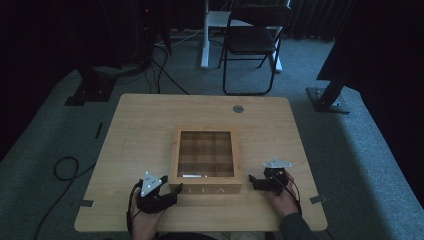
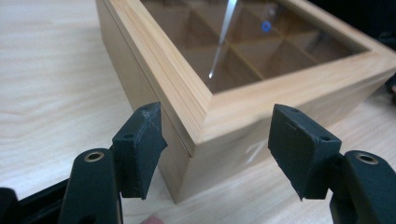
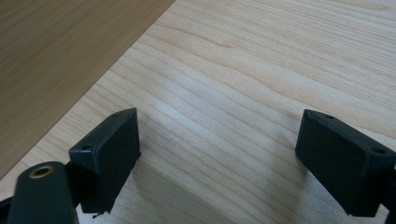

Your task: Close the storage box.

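Dark-curtained lab: camera-rig stands, cables.

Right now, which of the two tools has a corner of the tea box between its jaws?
The left tool: its open jaws straddle the tea box corner. The right tool has bare table between its jaws.

We saw the high view dim, its upper corners nearly black; both gripper views were brighter, with glare streaking the glass lid and soft nearby blur.

A black folding chair stands beyond the table — grey carpet all around.
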A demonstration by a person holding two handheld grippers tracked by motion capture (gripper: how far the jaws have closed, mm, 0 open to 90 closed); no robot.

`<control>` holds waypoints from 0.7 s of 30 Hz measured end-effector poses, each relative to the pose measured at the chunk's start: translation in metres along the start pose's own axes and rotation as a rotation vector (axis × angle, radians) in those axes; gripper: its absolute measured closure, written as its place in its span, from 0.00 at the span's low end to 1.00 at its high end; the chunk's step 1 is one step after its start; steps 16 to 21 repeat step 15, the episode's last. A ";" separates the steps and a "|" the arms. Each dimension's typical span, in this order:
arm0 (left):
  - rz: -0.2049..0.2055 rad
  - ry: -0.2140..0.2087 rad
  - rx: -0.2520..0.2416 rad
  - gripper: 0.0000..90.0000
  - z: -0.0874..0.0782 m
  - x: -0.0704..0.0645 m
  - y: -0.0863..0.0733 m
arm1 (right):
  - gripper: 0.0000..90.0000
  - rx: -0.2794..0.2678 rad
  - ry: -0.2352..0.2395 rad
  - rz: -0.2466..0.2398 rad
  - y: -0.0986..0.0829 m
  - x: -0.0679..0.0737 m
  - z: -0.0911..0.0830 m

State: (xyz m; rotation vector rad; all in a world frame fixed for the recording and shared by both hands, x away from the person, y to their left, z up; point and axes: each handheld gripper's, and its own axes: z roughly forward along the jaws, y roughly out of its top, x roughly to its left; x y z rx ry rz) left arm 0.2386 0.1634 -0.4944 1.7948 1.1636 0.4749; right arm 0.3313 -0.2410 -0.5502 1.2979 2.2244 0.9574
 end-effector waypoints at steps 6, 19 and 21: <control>-0.021 0.006 -0.015 0.39 -0.005 0.005 -0.001 | 0.15 0.000 0.000 0.000 0.000 0.000 0.000; -0.044 0.026 -0.056 0.39 -0.009 0.013 0.000 | 0.15 0.000 0.000 0.000 0.000 0.000 0.000; -0.044 0.026 -0.056 0.39 -0.009 0.013 0.000 | 0.15 0.000 0.000 0.000 0.000 0.000 0.000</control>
